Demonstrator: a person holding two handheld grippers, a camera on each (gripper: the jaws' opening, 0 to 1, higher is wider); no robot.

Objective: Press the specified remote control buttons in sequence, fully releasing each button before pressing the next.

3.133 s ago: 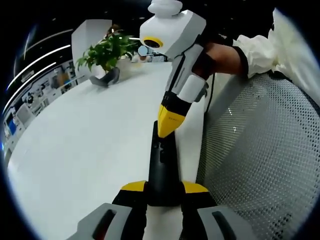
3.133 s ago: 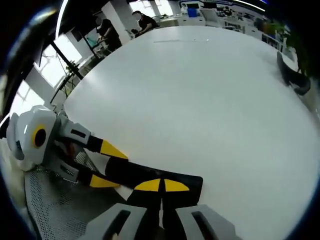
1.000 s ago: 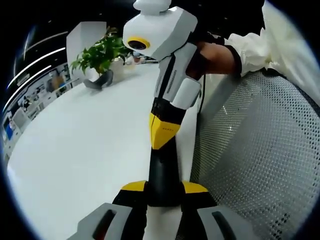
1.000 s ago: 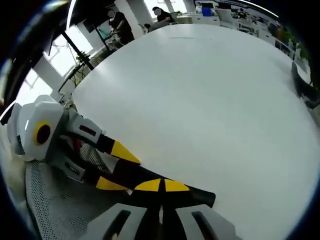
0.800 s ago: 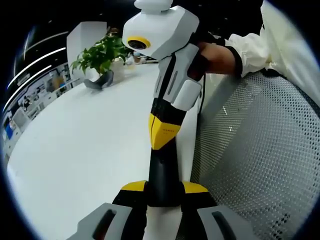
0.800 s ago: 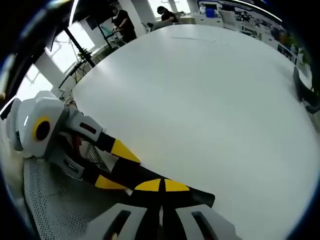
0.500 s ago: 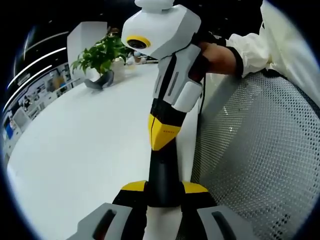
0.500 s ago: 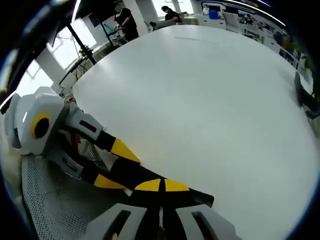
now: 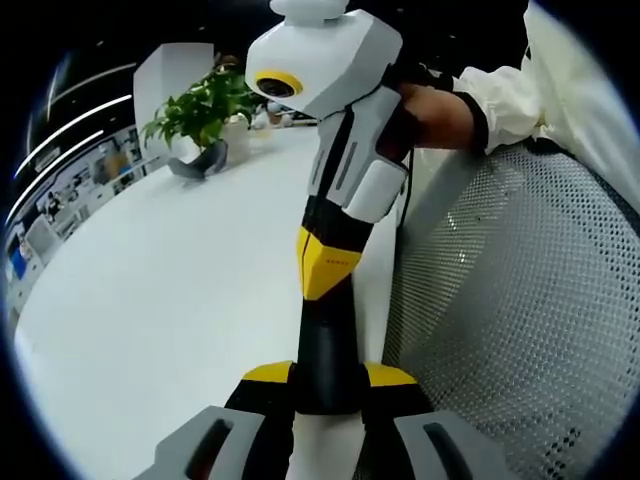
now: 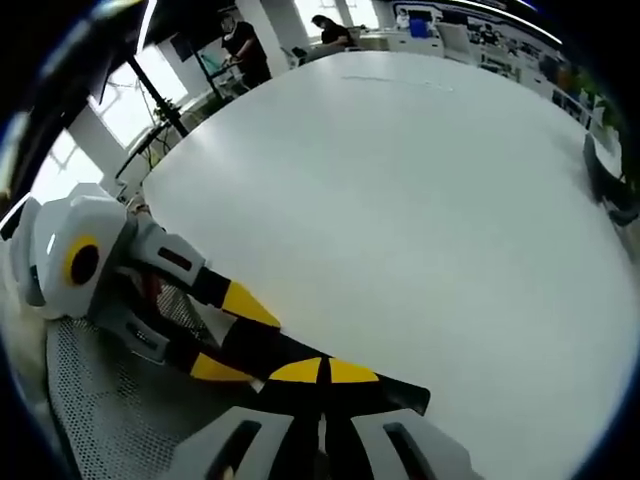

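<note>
A black remote control (image 9: pixel 325 340) lies lengthwise over the edge of the white table (image 9: pixel 150 280). My left gripper (image 9: pixel 328 374) is shut on its near end, one yellow tip on each side. My right gripper (image 9: pixel 325 270) comes down from above with its yellow tips shut together, resting on the remote's top face. A hand in a white sleeve (image 9: pixel 520 90) holds it. In the right gripper view, my right gripper (image 10: pixel 324 371) is shut with its tips on the remote control (image 10: pixel 262 348), and the left gripper (image 10: pixel 232 335) clamps it from the left. The buttons are hidden under the tips.
A grey mesh chair back (image 9: pixel 500 330) stands close on the right of the remote. A potted plant (image 9: pixel 205 105) and a dark curved object (image 9: pixel 200 160) sit at the table's far end. People (image 10: pixel 240 40) stand far behind the table.
Since three seconds ago my right gripper's tips have slid along the remote toward the left gripper's jaws. Over the last second nothing has visibly moved.
</note>
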